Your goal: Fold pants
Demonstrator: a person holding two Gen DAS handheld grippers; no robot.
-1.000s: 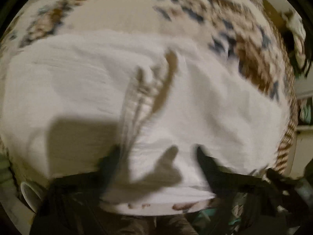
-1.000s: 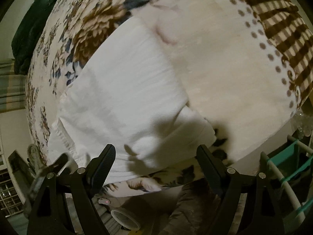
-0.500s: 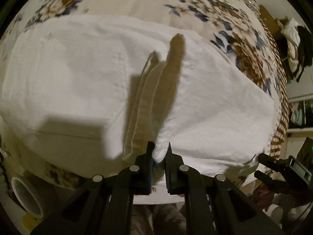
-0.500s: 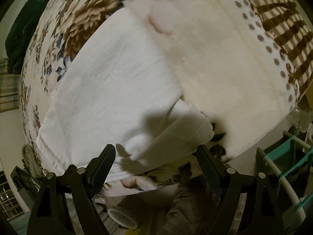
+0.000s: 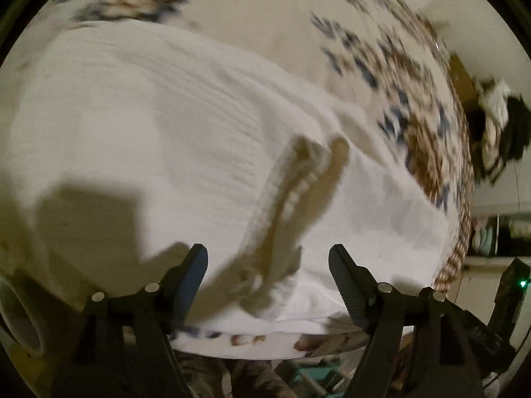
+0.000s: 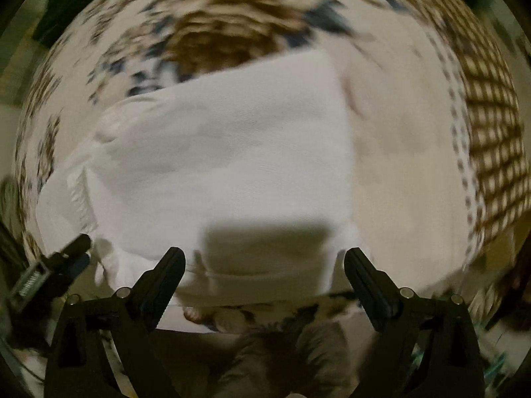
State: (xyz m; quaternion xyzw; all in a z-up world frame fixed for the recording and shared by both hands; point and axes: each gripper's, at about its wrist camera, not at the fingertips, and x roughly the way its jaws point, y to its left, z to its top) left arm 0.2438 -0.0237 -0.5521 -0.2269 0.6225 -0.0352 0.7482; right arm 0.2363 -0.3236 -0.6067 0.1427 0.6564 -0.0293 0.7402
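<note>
both views are smeared by motion blur. in the left wrist view the ribbed fold (image 5: pixel 292 199) on the white pants (image 5: pixel 149 139) is streaked, so its layers cannot be counted, and the pants' near edge is hidden behind the left tool (image 5: pixel 268 265). the floral bedspread (image 5: pixel 398 66) beyond the pants is blurred to dashes. in the right wrist view the pants (image 6: pixel 225 152) have soft edges, and the bedspread (image 6: pixel 225 36) pattern beyond them is unreadable.
</note>
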